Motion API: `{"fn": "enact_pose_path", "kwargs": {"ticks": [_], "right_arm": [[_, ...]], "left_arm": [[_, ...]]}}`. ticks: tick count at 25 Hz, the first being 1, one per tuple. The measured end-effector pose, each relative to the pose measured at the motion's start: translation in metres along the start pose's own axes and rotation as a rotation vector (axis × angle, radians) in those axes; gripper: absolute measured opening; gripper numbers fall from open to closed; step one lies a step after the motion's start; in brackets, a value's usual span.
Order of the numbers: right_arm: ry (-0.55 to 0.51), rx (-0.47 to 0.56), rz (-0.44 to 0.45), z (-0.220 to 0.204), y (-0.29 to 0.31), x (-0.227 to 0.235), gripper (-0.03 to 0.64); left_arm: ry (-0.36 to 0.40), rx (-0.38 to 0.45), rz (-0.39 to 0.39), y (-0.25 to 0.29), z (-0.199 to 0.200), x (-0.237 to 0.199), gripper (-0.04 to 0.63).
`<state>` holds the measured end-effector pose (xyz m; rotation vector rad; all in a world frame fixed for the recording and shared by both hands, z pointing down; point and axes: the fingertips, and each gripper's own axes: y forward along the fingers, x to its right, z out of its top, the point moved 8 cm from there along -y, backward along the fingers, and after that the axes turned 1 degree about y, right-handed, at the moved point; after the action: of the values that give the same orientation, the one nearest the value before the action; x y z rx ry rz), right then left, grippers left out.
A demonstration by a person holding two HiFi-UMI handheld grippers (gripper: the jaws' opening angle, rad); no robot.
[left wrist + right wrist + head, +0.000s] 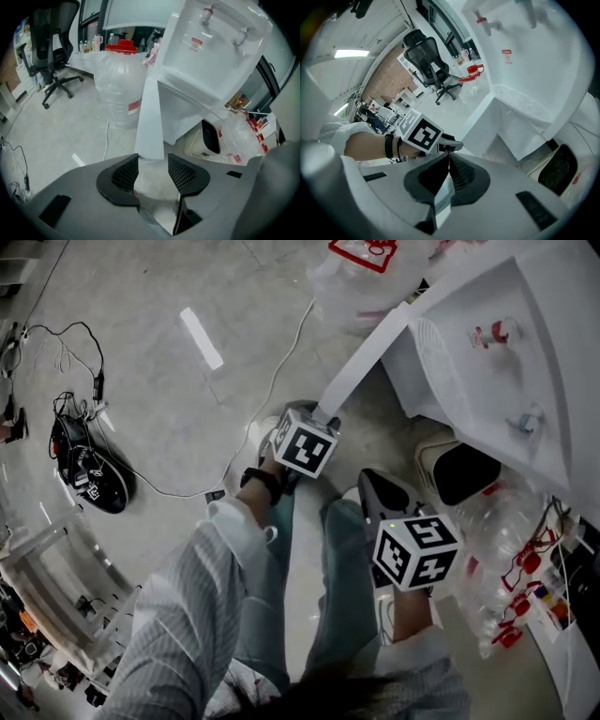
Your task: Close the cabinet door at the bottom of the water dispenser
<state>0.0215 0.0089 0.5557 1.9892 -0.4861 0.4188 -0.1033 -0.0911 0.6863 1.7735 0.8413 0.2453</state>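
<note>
The white water dispenser stands at the upper right. Its bottom cabinet door is swung open and shows edge-on as a white strip. My left gripper, under its marker cube, sits at the door's free end. In the left gripper view the door runs straight in between the jaws of the left gripper and fills the gap, with both pads against it. My right gripper hangs nearer to me, beside the dispenser's base and apart from the door. It is shut on nothing, and the door lies ahead of it.
Large clear water bottles lie to the right of the dispenser, and another stands behind the door. A white cable and a black device with wires lie on the floor at the left. An office chair stands farther off. My legs are below the grippers.
</note>
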Motion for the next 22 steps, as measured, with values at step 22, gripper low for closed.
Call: {"fn": "enact_pose_path", "kwargs": {"ticks": [22], "right_arm": [[0.088, 0.031, -0.038, -0.084, -0.080, 0.061, 0.014]], "left_arm": [[0.055, -0.015, 0.000, 0.034, 0.012, 0.113, 0.164]]}}
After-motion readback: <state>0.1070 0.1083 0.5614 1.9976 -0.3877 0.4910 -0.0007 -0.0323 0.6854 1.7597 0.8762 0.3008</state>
